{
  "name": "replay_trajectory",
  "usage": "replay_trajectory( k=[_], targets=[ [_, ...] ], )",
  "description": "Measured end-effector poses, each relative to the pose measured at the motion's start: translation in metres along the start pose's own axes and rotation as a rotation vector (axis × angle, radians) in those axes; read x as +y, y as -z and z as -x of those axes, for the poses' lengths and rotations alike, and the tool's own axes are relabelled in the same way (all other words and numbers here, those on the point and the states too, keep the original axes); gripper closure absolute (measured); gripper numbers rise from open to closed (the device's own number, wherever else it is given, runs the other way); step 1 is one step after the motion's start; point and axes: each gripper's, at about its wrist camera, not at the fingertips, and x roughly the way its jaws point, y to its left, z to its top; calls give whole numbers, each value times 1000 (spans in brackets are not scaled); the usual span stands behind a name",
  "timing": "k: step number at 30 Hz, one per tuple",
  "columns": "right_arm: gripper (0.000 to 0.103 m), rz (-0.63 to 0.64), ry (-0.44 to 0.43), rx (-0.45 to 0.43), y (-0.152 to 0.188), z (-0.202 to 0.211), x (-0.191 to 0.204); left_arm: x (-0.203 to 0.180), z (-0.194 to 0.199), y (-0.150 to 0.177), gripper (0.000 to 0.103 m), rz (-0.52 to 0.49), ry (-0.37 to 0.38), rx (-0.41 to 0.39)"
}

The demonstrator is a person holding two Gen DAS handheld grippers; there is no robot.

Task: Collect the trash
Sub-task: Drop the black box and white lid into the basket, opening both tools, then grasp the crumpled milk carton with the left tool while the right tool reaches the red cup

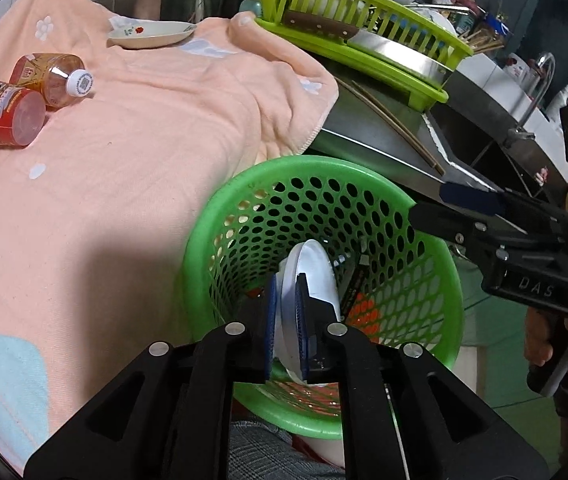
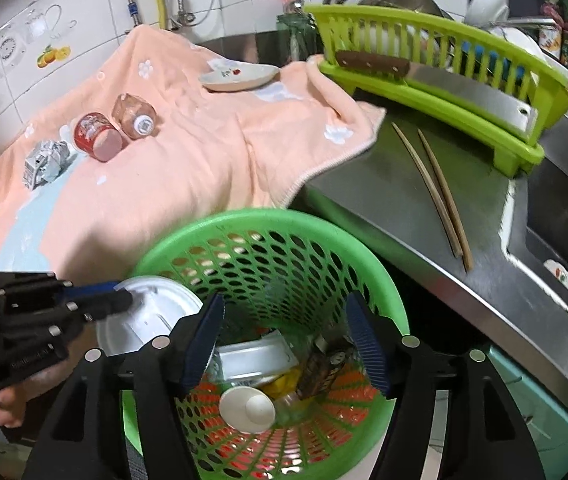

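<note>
Left gripper (image 1: pixel 285 304) is clamping a white lid (image 1: pixel 313 272) over the green basket (image 1: pixel 367 176). Right gripper (image 2: pixel 284 340) is hanging above the basket, jaws apart, empty. Red can (image 2: pixel 96 136) and bottle (image 2: pixel 134 116) are lying on the towel (image 2: pixel 204 152) at 10 o'clock.

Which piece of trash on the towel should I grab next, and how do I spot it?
On the peach towel, look toward its far left edge. Left of the red can and the clear bottle lies a crumpled silver wrapper, the only shiny, shapeless item there.
</note>
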Motion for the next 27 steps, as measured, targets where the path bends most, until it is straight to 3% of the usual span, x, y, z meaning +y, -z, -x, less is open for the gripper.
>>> replay_trajectory(
  k=[6,12,17,21,27],
  targets=[
    [39,66,-50,-23,-30,1,27,16,22,-7,77,28,10,-48],
    [37,140,-118,-56,-63,3,68,41,45,-11,75,66,-18,-88],
    [35,200,-171,-68,-91,-7,103,81,78,-13,72,118,-94,-140],
    [32,246,-204,-61,-111,-20,130,120,109,-16,57,167,-180,-188],
    [28,318,-277,-49,-144,-47,175,190,147,-23,45,253,-332,-247]
  ],
)
